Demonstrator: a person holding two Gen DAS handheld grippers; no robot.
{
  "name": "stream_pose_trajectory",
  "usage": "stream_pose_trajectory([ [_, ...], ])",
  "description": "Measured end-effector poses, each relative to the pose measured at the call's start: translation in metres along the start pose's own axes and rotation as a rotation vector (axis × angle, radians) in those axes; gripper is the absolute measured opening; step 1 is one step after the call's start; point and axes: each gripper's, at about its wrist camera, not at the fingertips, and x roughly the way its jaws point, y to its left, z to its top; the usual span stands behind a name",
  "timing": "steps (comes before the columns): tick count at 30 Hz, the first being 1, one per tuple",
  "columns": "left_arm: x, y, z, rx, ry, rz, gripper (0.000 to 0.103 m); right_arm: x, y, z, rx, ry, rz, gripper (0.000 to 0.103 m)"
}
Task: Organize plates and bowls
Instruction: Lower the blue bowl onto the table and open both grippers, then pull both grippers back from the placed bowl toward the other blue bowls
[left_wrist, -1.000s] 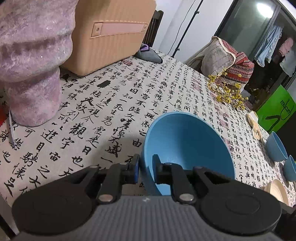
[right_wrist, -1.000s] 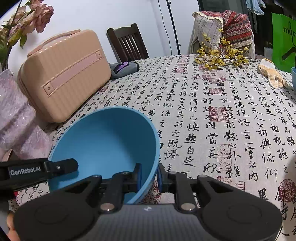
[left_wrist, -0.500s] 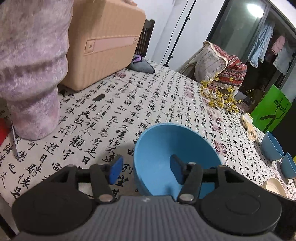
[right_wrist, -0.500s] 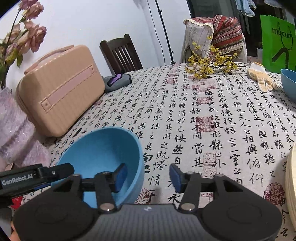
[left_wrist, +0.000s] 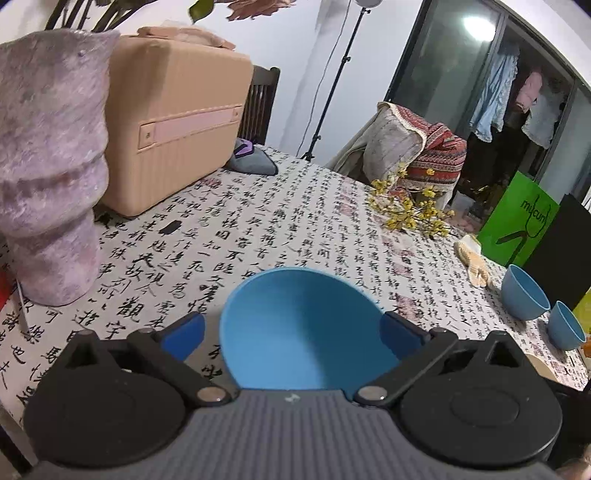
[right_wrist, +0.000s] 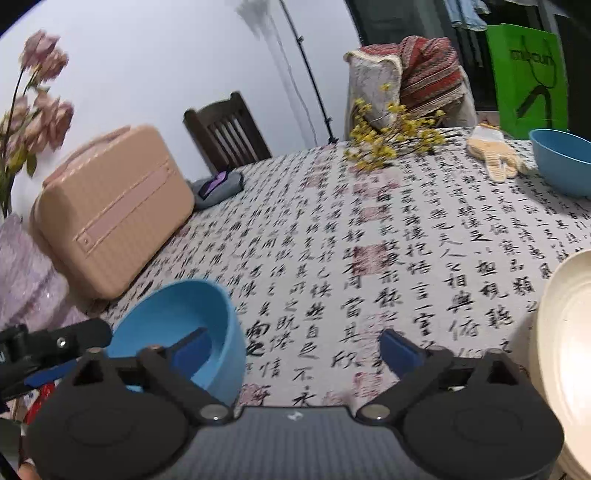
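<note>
The left hand-held gripper stands spread wide, its blue fingertips on either side of the large blue bowl and clear of the rim; the bowl sits upright on the tabletop, just ahead of the gripper body. The right hand-held gripper is also spread wide and grips nothing; its left pad overlaps the same blue bowl in the right wrist view, though whether it touches the bowl cannot be told; its right pad hangs over bare calligraphy-print cloth. A black part of the left gripper shows at the left edge of that view, beside the bowl.

Farther out, a stack of cream plates rises at the right edge of the right wrist view; two smaller blue bowls stand close together near the far right side of the tabletop; a knitted glove lies beyond them, near a spray of yellow flowers. On the left stand a mottled purple vase and, behind it, a peach-coloured case; a dark wooden chair is behind the tabletop.
</note>
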Motion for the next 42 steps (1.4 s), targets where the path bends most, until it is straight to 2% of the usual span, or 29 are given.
stream_pose_trajectory([
  [11, -0.004, -0.023, 0.0, 0.006, -0.028, -0.005, 0.103, -0.014, -0.029, 0.008, 0.024, -0.026, -0.008, 0.103],
  [31, -0.004, -0.067, 0.002, 0.016, -0.061, -0.059, 0.103, -0.029, -0.071, 0.02, 0.047, -0.065, -0.019, 0.103],
  [42, 0.004, -0.091, 0.0, 0.035, -0.055, -0.084, 0.103, -0.033, -0.093, 0.026, 0.057, -0.072, -0.032, 0.103],
])
